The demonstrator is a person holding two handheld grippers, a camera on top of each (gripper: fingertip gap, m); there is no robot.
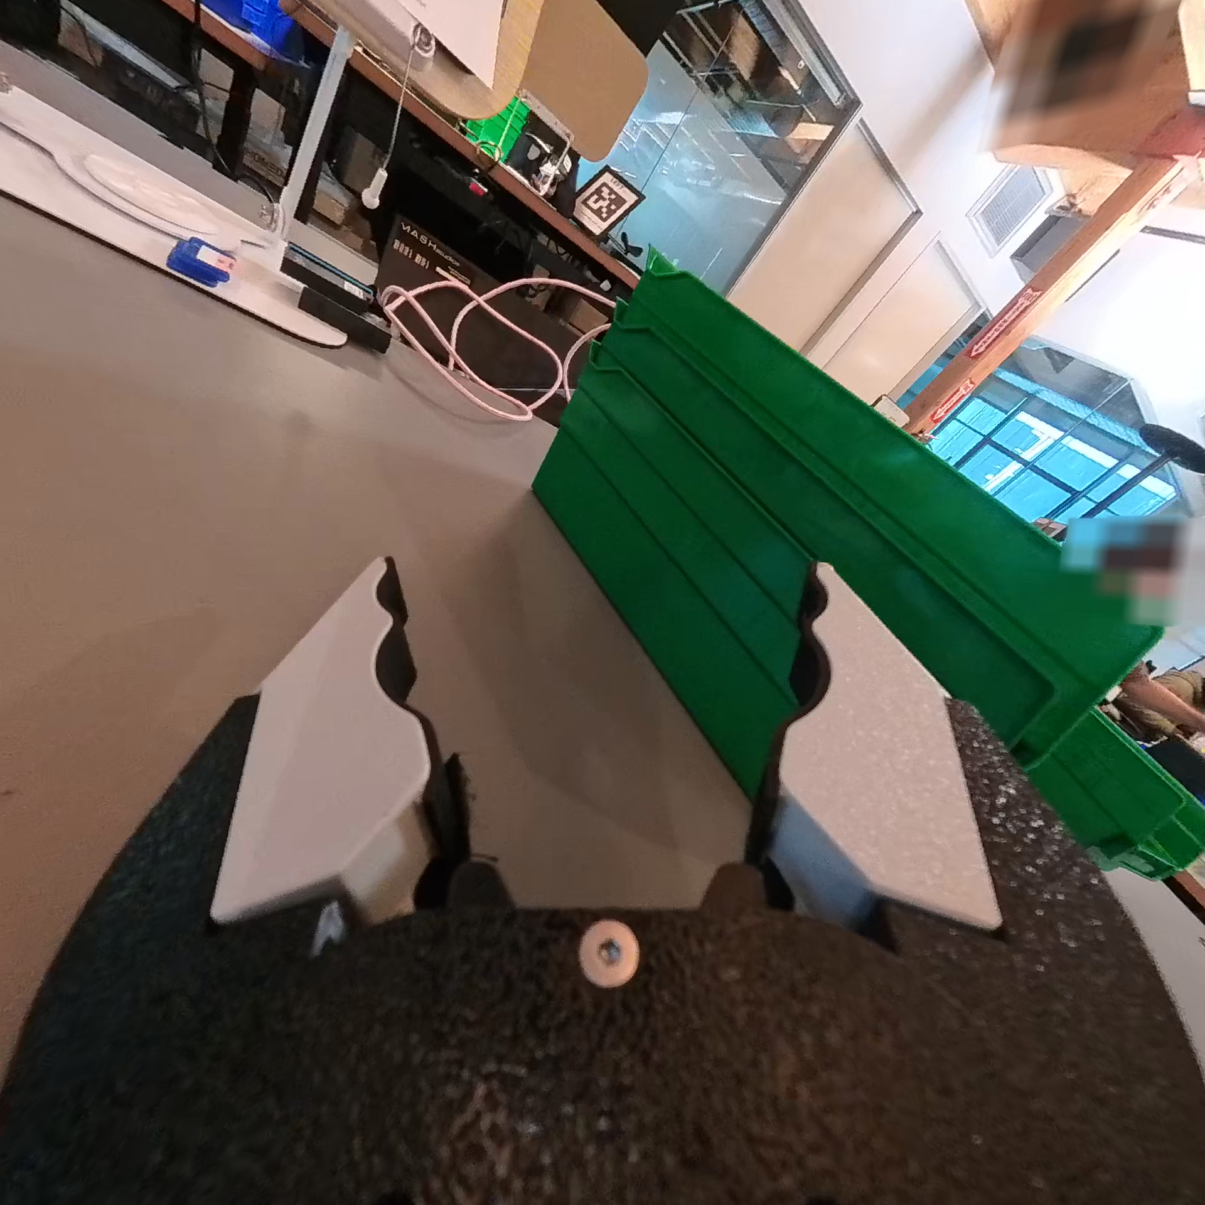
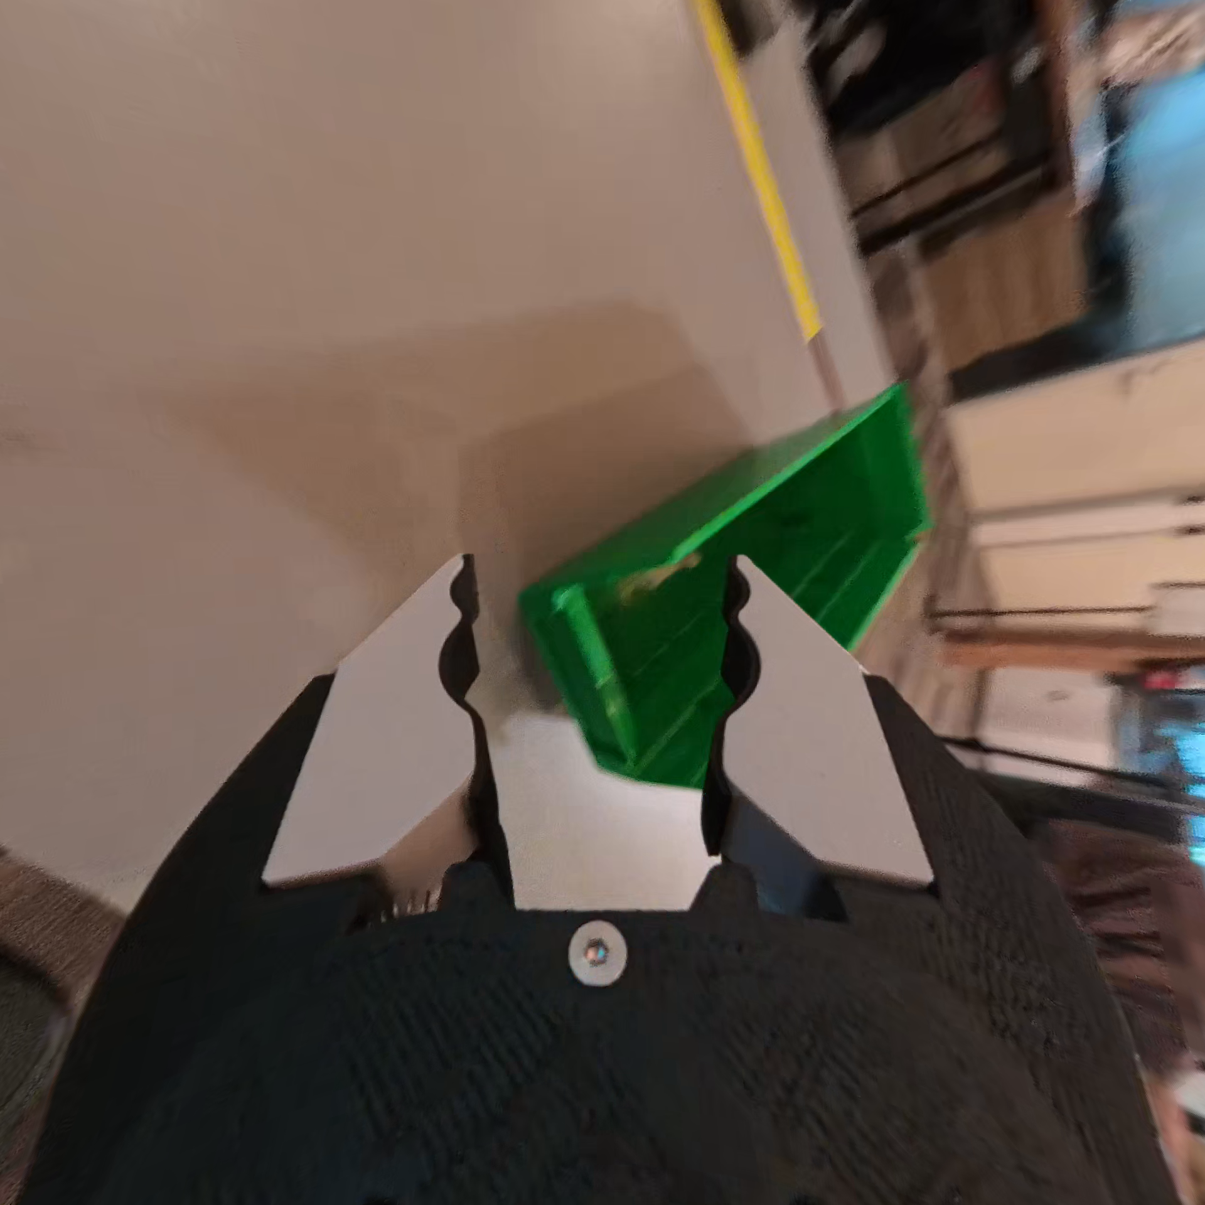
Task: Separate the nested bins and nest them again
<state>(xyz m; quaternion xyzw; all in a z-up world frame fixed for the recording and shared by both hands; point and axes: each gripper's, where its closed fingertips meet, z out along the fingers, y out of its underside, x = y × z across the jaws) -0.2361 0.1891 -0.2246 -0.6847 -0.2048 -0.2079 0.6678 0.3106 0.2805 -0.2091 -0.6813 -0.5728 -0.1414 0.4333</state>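
Left gripper (image 1: 603, 567) had its jaws spread wide, nothing between them, only bare grey table (image 1: 228, 495) showing in the gap. It sat low over the table, just beside the green bins (image 1: 750, 469); its right finger (image 1: 874, 737) overlapped the lower wall of the stack in view, contact couldn't be confirmed

The bins were nested: several stepped rims showed one above another along the long side wall. The stack stood on the table, running away to the right at an angle, near the far table edge. How many bins were in it couldn't be counted reliably

Right gripper (image 2: 603, 564) also had its jaws apart and held nothing. Right wrist view was heavily motion-blurred. It looked down at the green bins from the open side: interior walls and one short end wall visible, with a pale smudge on the inside that was too blurred to identify. The stack lay ahead of the fingertips, partly behind the right finger (image 2: 815, 750), not between the jaws

Other stuff in the left view: pink cable (image 1: 495, 352) looped on the table beyond the bins, white lamp base (image 1: 195, 261) with a small blue item (image 1: 199, 261) on it at far left, a black-and-white marker tag (image 1: 609, 201) on the bench behind. A yellow strip (image 2: 763, 176) ran along the table edge in the right view
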